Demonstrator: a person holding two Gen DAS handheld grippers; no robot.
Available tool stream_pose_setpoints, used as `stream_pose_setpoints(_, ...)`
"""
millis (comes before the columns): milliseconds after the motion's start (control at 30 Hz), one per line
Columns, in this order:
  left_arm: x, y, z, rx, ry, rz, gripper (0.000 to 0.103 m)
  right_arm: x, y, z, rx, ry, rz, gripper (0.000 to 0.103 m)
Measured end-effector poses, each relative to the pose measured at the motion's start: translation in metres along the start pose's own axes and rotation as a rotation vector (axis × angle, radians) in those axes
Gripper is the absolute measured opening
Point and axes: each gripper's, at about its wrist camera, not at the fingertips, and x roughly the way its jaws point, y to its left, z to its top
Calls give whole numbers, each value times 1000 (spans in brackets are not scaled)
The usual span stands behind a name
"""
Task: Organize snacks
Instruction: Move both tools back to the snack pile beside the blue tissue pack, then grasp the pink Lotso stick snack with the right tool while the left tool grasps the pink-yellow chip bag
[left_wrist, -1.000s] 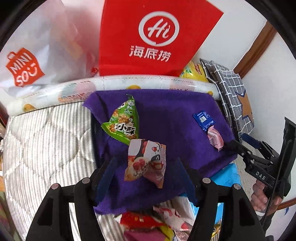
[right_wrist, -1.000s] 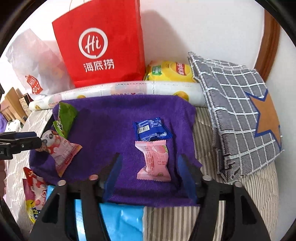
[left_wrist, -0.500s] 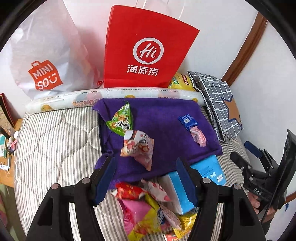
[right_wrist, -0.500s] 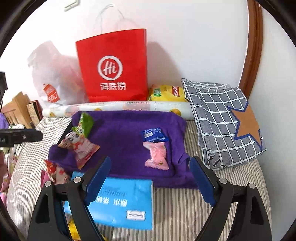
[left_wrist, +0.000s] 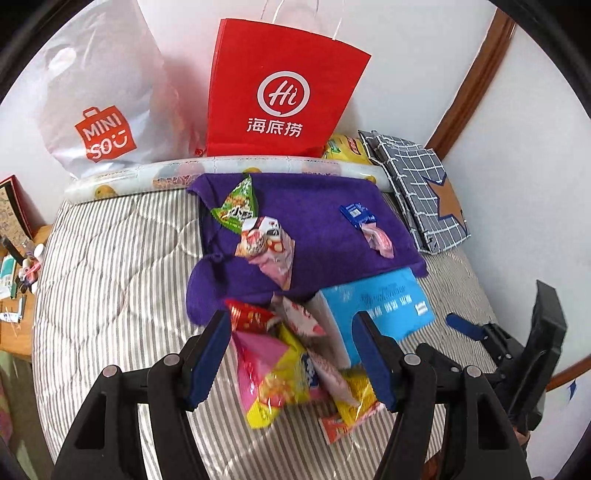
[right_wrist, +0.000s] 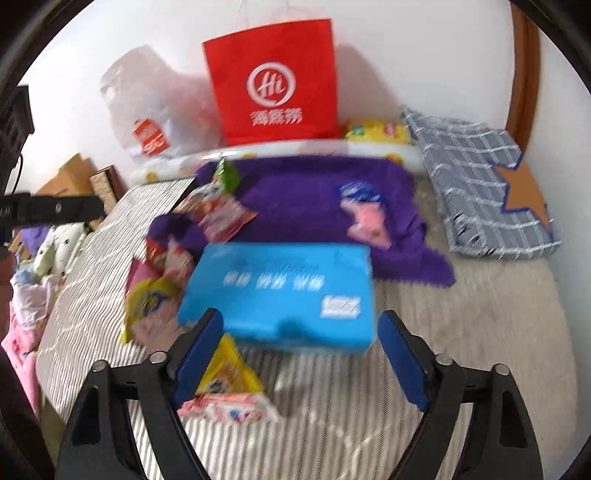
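Above striped bed (left_wrist: 110, 266), both tongs, left (left_wrist: 291, 354) and right (right_wrist: 299, 354), gape empty; right jaws just narrowed; purple towel (left_wrist: 314, 218) holds sorted snacks, unsorted heap (left_wrist: 288, 365) below.

My two wrist cameras, both angled down over the bed

Each faces the far wall; both share the purple cloth (left_wrist: 321, 221) (right_wrist: 303, 192), centre frame, and red bag (left_wrist: 280, 99) (right_wrist: 273, 81), top centre.

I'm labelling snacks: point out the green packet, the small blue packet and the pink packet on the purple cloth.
green packet (left_wrist: 236, 206), left wrist view, printed front.
small blue packet (left_wrist: 355, 213), left wrist view, centre.
pink packet (left_wrist: 380, 242), left wrist view, middle.
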Motion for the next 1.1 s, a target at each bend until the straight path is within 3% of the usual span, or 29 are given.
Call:
stream_pose_setpoints(167, -8, 9, -16, -20, 0, -3, 66, 12, 5, -21, 14, 58, 54, 64)
stream_pose_setpoints(300, -10, 16, -26, -40, 6, 0, 66, 21, 9, -32, 10, 92, 83, 60)
stream_pose_setpoints(400, -12, 18, -31, -45, 6, -2, 66, 27, 10, -37, 22, 125, 125, 42)
stream_pose_setpoints(467, -14, 18, -33, -48, 5, -5, 66, 30, 10, -41, 17, 145, 129, 23)
stream_pose_setpoints(633, -17, 15, -39, -49, 3, -9, 66, 20, 9, -52, 3, 152, 136, 21)
stream_pose_setpoints(700, -17, 13, -41, -50, 3, -12, 66, 14, 11, -59, -14, 169, 132, 15)
stream_pose_setpoints(833, -17, 9, -45, -45, 5, -18, 66, 5, 13, -73, -44, 202, 134, 15)
stream_pose_setpoints(933, -17, 6, -49, -38, 9, -19, 66, -7, 18, -77, -73, 179, 116, 17)
stream_pose_setpoints(1000, -17, 6, -52, -35, 10, -18, 66, -16, 22, -74, -81, 146, 136, 27)
stream_pose_setpoints(1067, -17, 8, -53, -40, 9, -17, 66, -21, 28, -71, -97, 115, 162, 45)
stream_pose_setpoints(1100, -17, 9, -54, -45, 10, -17, 66, -22, 34, -69, -118, 104, 172, 46)
